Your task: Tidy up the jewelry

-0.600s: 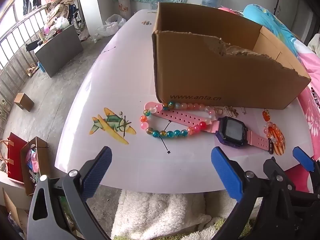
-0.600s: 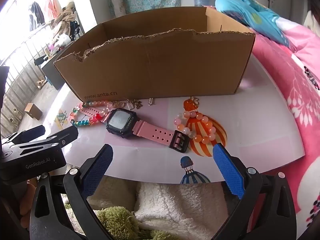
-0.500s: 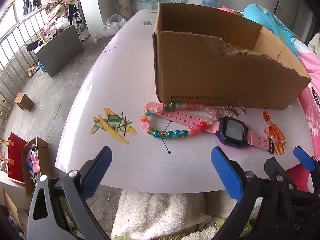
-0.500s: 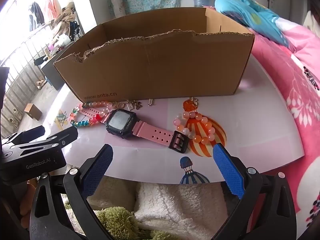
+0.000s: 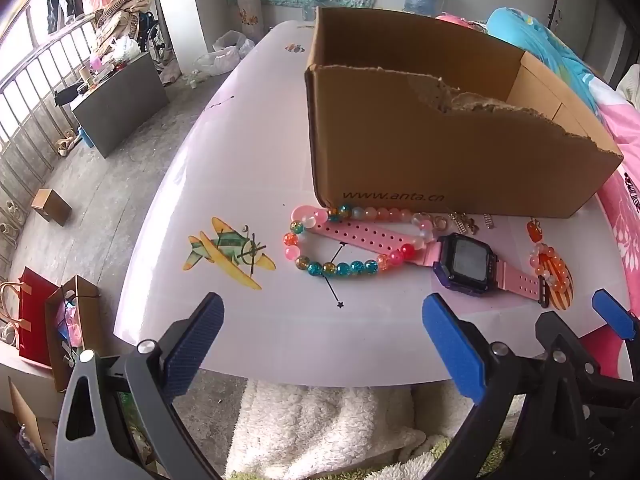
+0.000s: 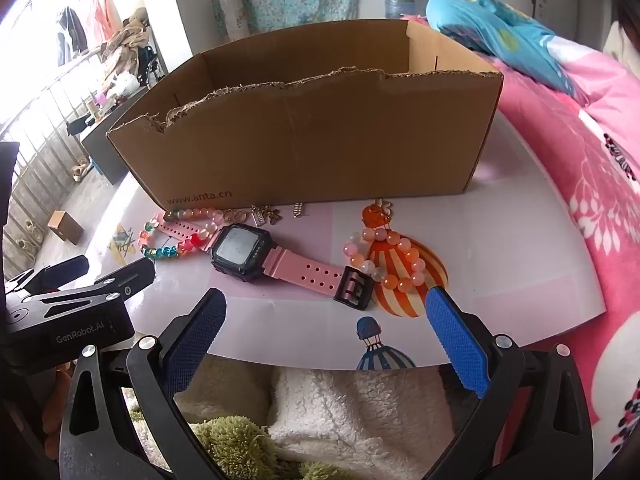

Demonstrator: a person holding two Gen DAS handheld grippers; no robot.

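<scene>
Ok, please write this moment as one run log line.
left gripper: open, empty | right gripper: open, empty | watch, bracelets: on table | box: behind

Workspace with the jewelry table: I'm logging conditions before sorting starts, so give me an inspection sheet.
Surface: white table with printed plane and balloon pictures.
Job's things: pink watch, multicolour bead bracelet lying over its strap, peach bead bracelet by its buckle, small metal charms, all in front of the cardboard box, which is open-topped with a torn front edge.
Clutter: nothing seen on the table besides these.
Grippers: left gripper and right gripper both open, empty, at the near table edge.
Cables: nothing seen.
Surroundings: pink bedding on the right, fluffy rug below, railing and stored items on the left.
</scene>
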